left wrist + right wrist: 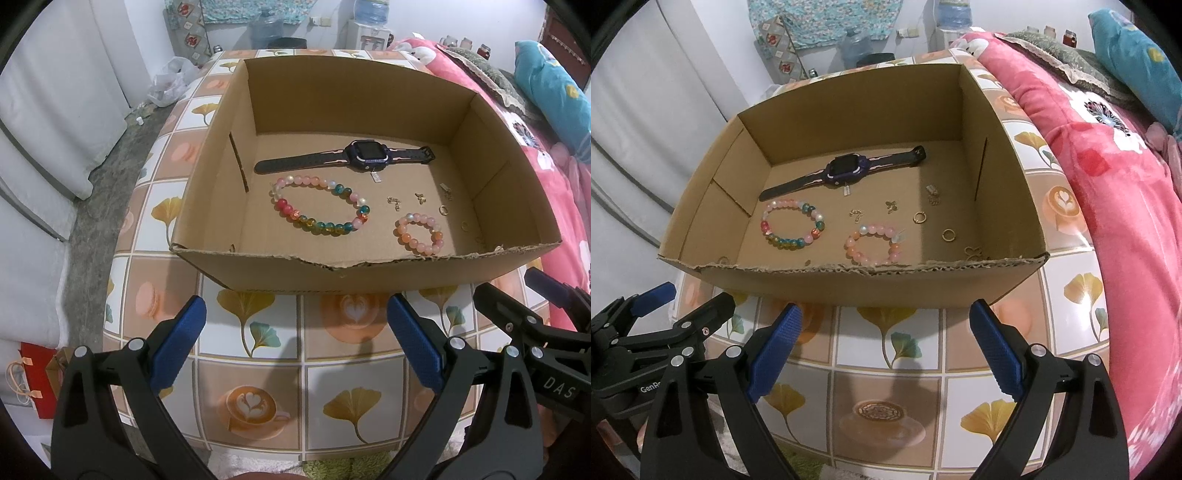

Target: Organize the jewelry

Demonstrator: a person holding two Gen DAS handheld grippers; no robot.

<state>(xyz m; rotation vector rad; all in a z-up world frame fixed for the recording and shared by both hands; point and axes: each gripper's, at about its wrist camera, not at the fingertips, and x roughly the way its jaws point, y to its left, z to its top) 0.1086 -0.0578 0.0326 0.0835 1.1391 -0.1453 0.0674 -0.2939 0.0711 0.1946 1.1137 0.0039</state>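
Observation:
An open cardboard box (258, 269) (849, 286) sits on the patterned table. Inside lie a dark smartwatch (364, 153) (846, 170), a large multicoloured bead bracelet (295, 216) (768, 230), a small pink bead bracelet (406, 236) (851, 249), gold rings (443, 210) (919, 217) and small gold charms (393, 202) (892, 205). My left gripper (295, 314) is open before the box's near wall, holding nothing. My right gripper (885, 314) is likewise open and empty. Each gripper shows at the edge of the other's view.
The table (288, 369) wears a tiled cloth with leaf and coffee prints. A pink bedspread (1108, 184) lies along the right. White panels (48, 110) and grey floor (92, 221) are on the left, with a red bag (37, 380) below. Water bottles stand behind.

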